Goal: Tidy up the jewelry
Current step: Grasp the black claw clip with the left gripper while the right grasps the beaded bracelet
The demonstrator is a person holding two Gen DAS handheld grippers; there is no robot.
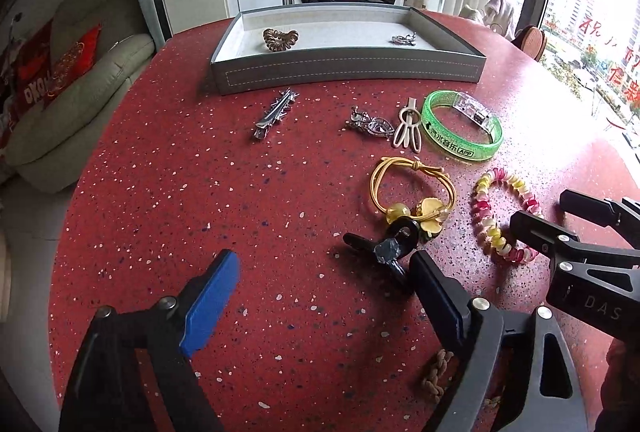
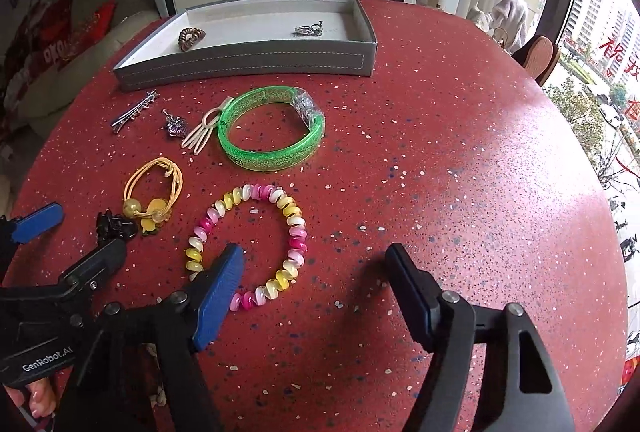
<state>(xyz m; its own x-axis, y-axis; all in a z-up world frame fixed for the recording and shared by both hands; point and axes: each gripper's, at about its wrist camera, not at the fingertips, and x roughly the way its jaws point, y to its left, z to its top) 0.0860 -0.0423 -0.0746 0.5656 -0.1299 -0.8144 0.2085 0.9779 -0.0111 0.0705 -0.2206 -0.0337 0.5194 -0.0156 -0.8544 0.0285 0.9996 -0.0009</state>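
Two hand-held grippers hover low over a speckled red table point(image 2: 460, 136), both with fingers spread wide and holding nothing. The right gripper point(image 2: 316, 272) straddles the near arc of a pink, white and yellow spiral bracelet point(image 2: 294, 228); its blue-padded finger appears to sit on or just above the beads. The left gripper point(image 1: 326, 276) brackets a small black claw clip point(image 1: 394, 244), which lies against the flower charms of a yellow cord hair tie point(image 1: 412, 188). A braided tan piece point(image 1: 436, 372) lies partly hidden under the left gripper's body.

Farther out sit a green glitter bangle point(image 2: 272, 136), a cream fork-shaped clip point(image 2: 202, 134) touching it, a small silver charm point(image 2: 175, 124) and a silver barrette point(image 2: 134, 110). At the far edge, the grey tray point(image 2: 248, 66) already holds a brown coil hair tie point(image 2: 191, 37) and a silver trinket point(image 2: 308, 29).

The likely trouble: closing on the clip could snag the cord tie and drag it along, while the springy bracelet may roll or squirt from the pads. The two grippers work close together and could knock one another.
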